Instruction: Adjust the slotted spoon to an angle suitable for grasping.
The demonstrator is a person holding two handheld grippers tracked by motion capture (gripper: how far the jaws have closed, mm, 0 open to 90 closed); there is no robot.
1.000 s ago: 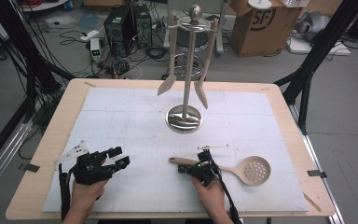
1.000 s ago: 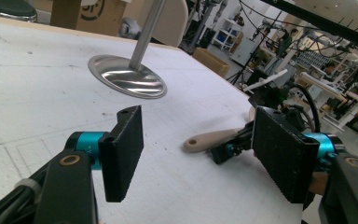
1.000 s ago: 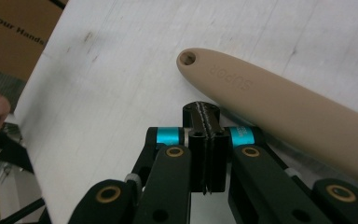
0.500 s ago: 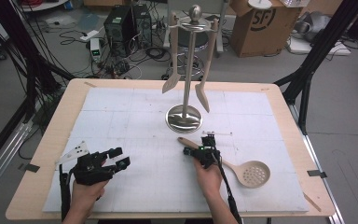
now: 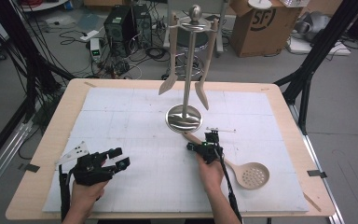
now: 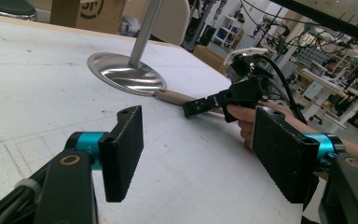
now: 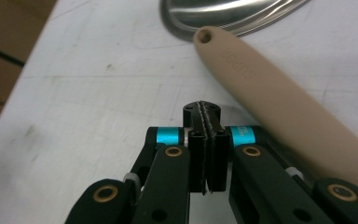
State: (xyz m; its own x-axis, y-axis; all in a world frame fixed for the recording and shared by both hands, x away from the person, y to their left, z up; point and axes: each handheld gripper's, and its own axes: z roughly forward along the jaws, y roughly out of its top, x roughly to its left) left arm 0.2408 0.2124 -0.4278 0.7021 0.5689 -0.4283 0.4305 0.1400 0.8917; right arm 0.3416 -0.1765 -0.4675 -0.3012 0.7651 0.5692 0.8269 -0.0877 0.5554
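A beige slotted spoon (image 5: 254, 175) lies on the white mat, its handle (image 7: 279, 98) angled toward the round steel base (image 5: 184, 117) of a utensil stand. The handle's holed end lies right at the base's rim (image 7: 233, 18). My right gripper (image 5: 193, 146) (image 7: 203, 112) is shut on nothing, low over the mat, just left of the handle. My left gripper (image 5: 121, 157) (image 6: 198, 140) is open and empty at the front left, and looks across at the right gripper (image 6: 214, 100) and the handle (image 6: 172, 96).
Two beige utensils (image 5: 170, 79) (image 5: 204, 88) hang from the stand's top bar. The wooden table edge (image 5: 60, 116) frames the mat. A cardboard box (image 5: 256, 25), cables and black frame legs stand on the floor beyond.
My right gripper has moved forward toward the stand. The spoon's handle end has swung up to the steel base, while its head stayed near the front right. The left gripper has held still.
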